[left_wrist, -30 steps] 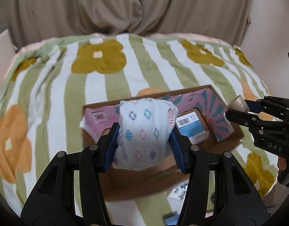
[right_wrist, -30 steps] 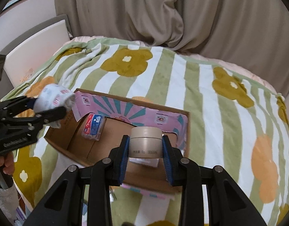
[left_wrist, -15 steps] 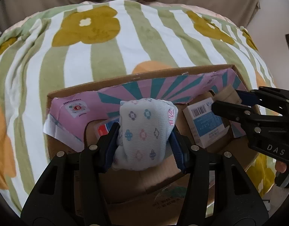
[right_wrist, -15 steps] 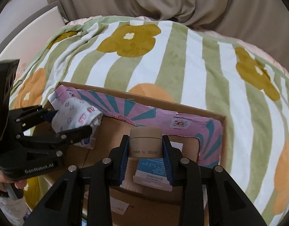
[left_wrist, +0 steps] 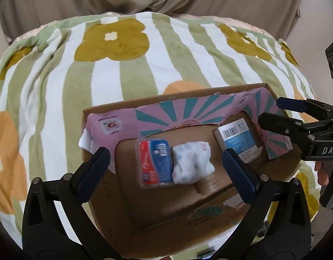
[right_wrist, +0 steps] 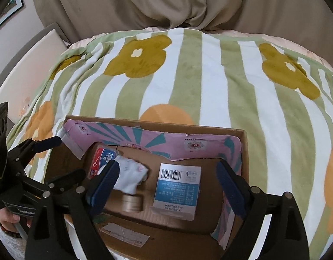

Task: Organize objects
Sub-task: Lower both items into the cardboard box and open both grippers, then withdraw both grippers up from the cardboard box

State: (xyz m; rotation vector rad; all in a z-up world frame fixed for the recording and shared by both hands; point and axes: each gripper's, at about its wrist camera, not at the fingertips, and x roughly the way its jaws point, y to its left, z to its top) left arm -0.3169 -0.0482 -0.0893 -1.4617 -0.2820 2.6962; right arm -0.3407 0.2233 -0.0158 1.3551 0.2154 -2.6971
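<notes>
The rolled sock [left_wrist: 191,162], white with little colored flowers, lies in the cardboard box [left_wrist: 172,98] beside the red and blue packet [left_wrist: 154,162]. My round tan jar [right_wrist: 131,202] sits next to it. I put them there to tidy up. My 2 grippers, left gripper [left_wrist: 166,169] and right gripper [right_wrist: 166,184], have just opened wide, holding nothing.

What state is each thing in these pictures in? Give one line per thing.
Left tool: jaws just opened, wide, empty.
Right tool: jaws just opened, wide, empty.
Cardboard box: open-topped, on the blanket.
Rolled patterned cloth: released, lying in the box.
Beige jar: on its side in the box.
Blue-and-white carton: lying flat.
Red-and-blue packet: lying flat beside the cloth.
</notes>
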